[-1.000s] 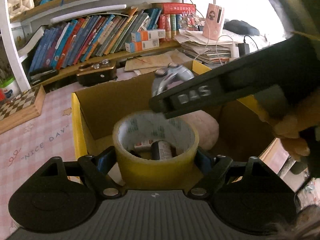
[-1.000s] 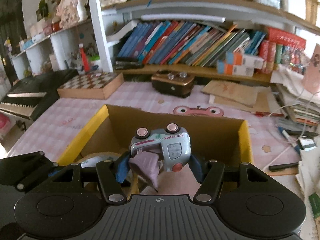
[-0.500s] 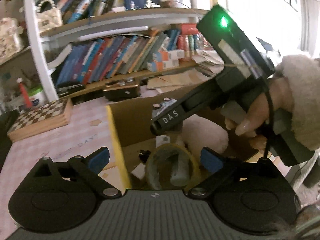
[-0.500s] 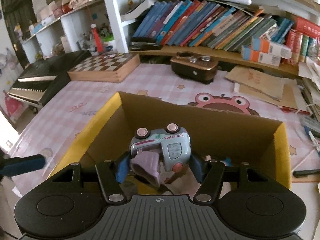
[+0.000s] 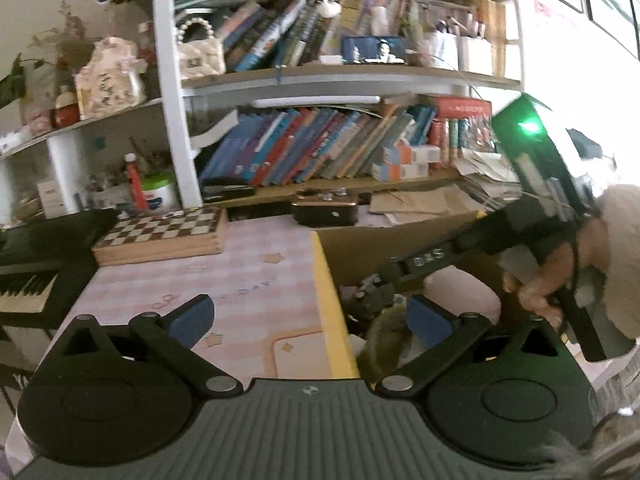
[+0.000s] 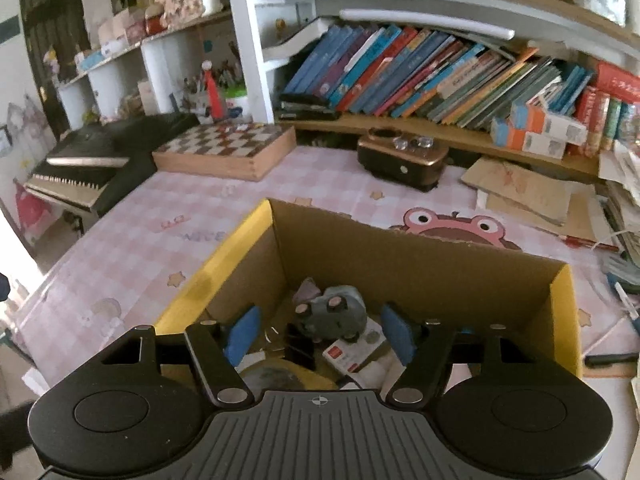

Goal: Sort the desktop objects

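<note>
While both grippers stood open, the toy truck (image 6: 334, 314) was seen lying inside the cardboard box (image 6: 420, 268).

"DAS" was read on the right gripper (image 5: 394, 276) above the box. A second before, "FUN TRUCK" showed on the toy clamped in the right gripper (image 6: 320, 334), and tape was held by the left gripper (image 5: 308, 320); both jaws had just been opening, nothing gripped.

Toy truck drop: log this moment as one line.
left gripper: open, empty | right gripper: just opened, empty | toy truck: in box | tape: in box
</note>
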The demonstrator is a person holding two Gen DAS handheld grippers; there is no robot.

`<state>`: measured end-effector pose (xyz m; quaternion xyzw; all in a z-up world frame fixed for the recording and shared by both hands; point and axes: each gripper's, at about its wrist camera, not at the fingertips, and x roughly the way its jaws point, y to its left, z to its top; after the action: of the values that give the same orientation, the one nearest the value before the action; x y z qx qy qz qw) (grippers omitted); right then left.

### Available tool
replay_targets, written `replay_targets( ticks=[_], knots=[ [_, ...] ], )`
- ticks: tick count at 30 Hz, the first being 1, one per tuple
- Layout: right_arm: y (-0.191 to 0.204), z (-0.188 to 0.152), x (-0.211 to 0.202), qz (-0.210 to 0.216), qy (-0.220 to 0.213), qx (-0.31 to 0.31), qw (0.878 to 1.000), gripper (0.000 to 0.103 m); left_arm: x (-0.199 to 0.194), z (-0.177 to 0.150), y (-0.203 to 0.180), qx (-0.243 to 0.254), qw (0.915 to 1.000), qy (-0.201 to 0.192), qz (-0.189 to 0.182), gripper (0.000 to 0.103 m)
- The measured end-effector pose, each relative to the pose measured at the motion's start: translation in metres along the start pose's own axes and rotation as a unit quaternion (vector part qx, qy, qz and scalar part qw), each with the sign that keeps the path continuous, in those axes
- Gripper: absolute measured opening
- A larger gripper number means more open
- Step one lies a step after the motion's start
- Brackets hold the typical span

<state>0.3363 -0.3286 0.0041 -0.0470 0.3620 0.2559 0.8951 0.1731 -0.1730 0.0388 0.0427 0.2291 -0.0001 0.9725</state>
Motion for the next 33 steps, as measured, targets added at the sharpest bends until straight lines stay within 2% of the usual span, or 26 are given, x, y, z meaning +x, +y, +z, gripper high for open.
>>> replay_targets(
  ticks=[6,10,19,28,33],
  knots=[
    [0.010,-0.011,-0.034,-0.024,-0.041,0.014,0.999,0.069,-0.017,-0.006,0.019,-0.023,0.9996,-0.005,0.018,0.103],
    [0.021,-0.020,-0.061,-0.042,-0.068,0.019,0.997,0.069,-0.030,-0.012,0.033,-0.041,0.9990,-0.009,0.016,0.103],
    [0.055,-0.059,-0.115,-0.097,-0.114,0.045,0.988,0.069,-0.070,-0.031,0.059,-0.062,0.9978,-0.016,0.019,0.103],
    [0.094,-0.107,-0.144,-0.129,-0.112,0.079,0.982,0.069,-0.107,-0.068,0.077,-0.067,0.9976,0.000,0.014,0.103],
    [0.121,-0.137,-0.157,-0.142,-0.108,0.094,0.979,0.069,-0.121,-0.091,0.085,-0.060,0.9976,0.014,0.033,0.103]
  ],
)
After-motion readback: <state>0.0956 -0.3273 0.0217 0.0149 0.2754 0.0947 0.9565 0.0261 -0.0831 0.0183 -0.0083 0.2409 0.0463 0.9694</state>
